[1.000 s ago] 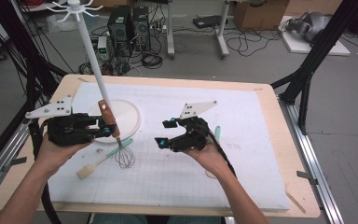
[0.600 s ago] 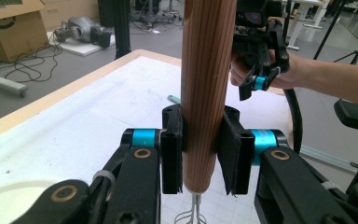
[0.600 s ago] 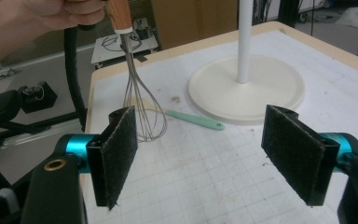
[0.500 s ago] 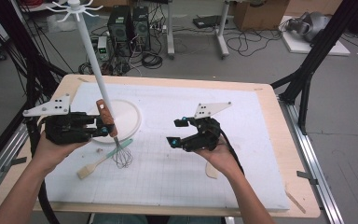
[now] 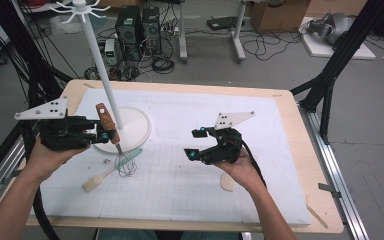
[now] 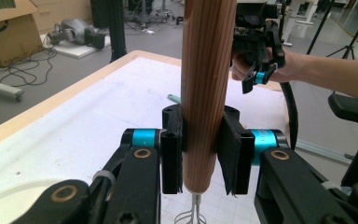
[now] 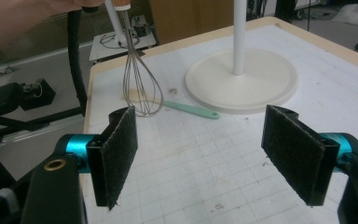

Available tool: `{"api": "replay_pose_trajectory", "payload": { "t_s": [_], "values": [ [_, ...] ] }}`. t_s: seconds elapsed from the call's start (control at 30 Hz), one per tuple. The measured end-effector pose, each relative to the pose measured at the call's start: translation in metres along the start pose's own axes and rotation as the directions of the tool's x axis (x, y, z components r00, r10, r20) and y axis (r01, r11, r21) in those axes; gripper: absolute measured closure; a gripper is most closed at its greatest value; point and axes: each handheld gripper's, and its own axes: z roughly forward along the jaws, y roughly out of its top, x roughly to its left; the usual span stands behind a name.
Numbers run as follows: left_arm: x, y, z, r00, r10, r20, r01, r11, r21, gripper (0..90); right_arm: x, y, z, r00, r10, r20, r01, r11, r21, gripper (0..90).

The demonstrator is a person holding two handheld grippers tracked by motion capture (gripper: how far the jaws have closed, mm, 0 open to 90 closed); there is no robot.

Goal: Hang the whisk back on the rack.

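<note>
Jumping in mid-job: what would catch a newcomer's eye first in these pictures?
First, the whisk: the left hand-held gripper is clamped on its wooden handle, holding it near upright with the wires just above a spatula lying on the white mat. Right behind stands a tall white hook stand on a round base. The right hand-held gripper hovers open over mid-table, holding nothing.

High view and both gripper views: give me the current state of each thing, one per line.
Whisk: held upright by its wooden handle, wires down near the mat.
Left gripper: shut on the whisk handle.
Right gripper: open, nothing between its jaws.
Spatula: lying flat on the mat.
Stand: upright on its round base.
</note>
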Motion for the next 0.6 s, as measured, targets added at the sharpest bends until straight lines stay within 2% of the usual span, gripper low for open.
{"api": "replay_pose_trajectory", "payload": {
  "t_s": [0.33,0.6],
  "values": [
    [0.01,0.006,-0.004,0.9999,0.006,0.015,-0.007,0.9999,0.013,72.0,-0.001,-0.004,-0.011,0.9999,-0.003,0.011,0.003,1.0,-0.013,25.8],
    [0.017,0.018,-0.016,0.9999,0.007,0.011,-0.007,1.0,-0.006,71.9,0.001,-0.007,-0.013,1.0,0.002,0.008,-0.002,1.0,0.001,25.8]
  ]
}}
